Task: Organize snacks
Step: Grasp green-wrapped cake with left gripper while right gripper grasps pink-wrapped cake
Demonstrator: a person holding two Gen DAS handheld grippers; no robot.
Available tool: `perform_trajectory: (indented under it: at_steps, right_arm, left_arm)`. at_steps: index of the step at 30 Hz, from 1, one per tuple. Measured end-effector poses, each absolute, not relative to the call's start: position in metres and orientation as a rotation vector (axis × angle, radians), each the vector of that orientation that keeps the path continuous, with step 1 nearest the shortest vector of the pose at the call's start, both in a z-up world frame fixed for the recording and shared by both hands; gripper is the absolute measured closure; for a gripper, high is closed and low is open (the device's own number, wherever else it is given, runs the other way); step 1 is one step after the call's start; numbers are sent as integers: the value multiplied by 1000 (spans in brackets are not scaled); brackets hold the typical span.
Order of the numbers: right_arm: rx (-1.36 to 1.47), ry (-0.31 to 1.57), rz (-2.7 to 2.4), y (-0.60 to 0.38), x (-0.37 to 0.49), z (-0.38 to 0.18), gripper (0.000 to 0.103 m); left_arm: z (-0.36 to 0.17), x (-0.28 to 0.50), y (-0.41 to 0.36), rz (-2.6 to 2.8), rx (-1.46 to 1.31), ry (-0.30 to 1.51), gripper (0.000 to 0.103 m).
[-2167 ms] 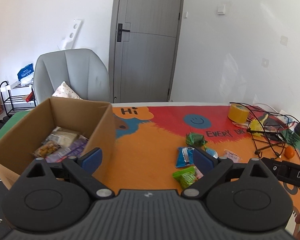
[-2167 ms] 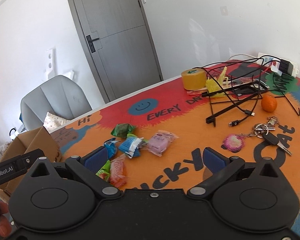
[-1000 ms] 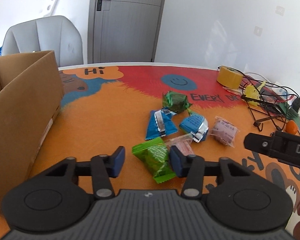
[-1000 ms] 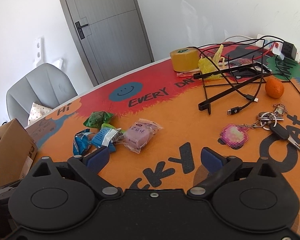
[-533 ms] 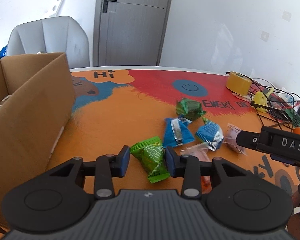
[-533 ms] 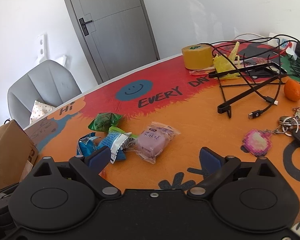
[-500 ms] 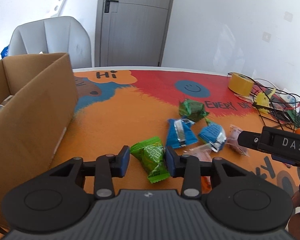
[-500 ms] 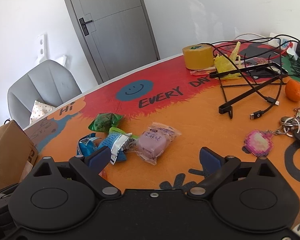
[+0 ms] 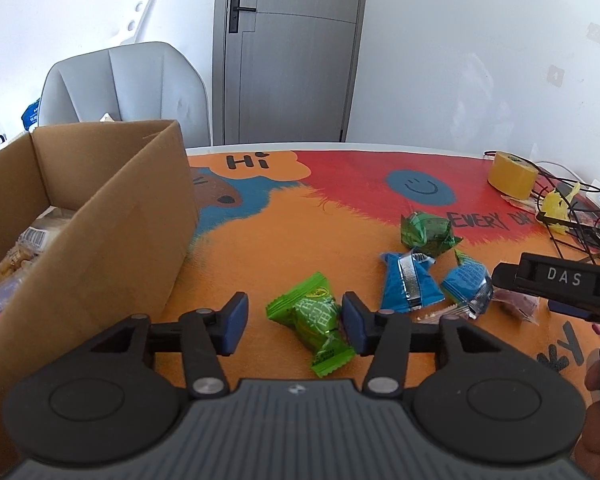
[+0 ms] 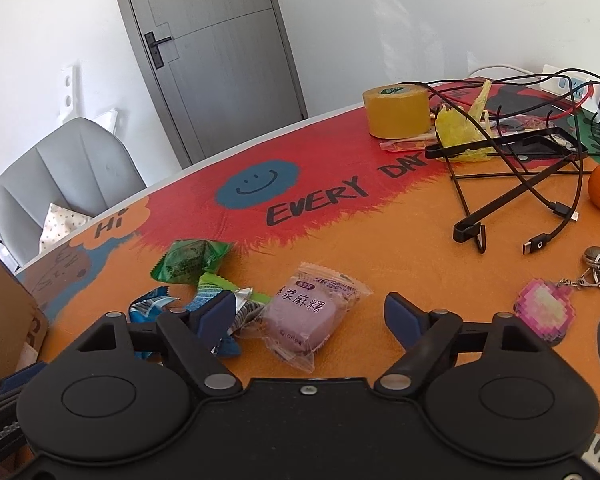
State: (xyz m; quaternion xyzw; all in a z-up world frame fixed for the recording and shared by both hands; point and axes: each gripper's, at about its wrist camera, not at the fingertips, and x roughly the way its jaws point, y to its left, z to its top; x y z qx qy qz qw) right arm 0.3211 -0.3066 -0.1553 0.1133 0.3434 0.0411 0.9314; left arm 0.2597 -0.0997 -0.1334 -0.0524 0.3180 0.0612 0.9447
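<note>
The left gripper [image 9: 294,319] was pinching the light green snack [image 9: 315,327] a moment ago; now its fingers are a bit wider, with a gap on the left. The snack lies on the table [image 9: 284,236], and the box [image 9: 100,224] waits at nine o'clock. The right gripper [image 10: 310,314] stays wide over the purple snack [image 10: 306,318].

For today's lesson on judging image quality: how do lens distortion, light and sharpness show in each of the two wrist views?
Left wrist view: fisheye bending bows the door and darkens the corners; bright, even daylight; the light green snack between the left gripper fingers is sharp. Right wrist view: the table edge curves; soft shadows lie under the cables; print on the purple snack stays legible.
</note>
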Motion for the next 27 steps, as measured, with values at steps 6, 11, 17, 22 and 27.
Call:
perform_trajectory:
  at_steps: [6,11,17,22,27]
  right_arm:
    - [196,705,53,-307,318,-156,30]
    - [198,709,26,-319,309,-155,38]
    - [204,710,6,-333,302,-154,38]
    - [181,695,20,-330,305,-154,35]
    - [166,674,43,-324,314,-151,26]
  left_arm:
    - [-130,258,-101,136,-110,624,37]
    - [-135,264,-110,135,-113,632,33]
    - [-147,271,-121,150,-83,656,34]
    - [-150,273,-120,150,-85,654,52]
    - [-149,273,-113,136,-103,651,62]
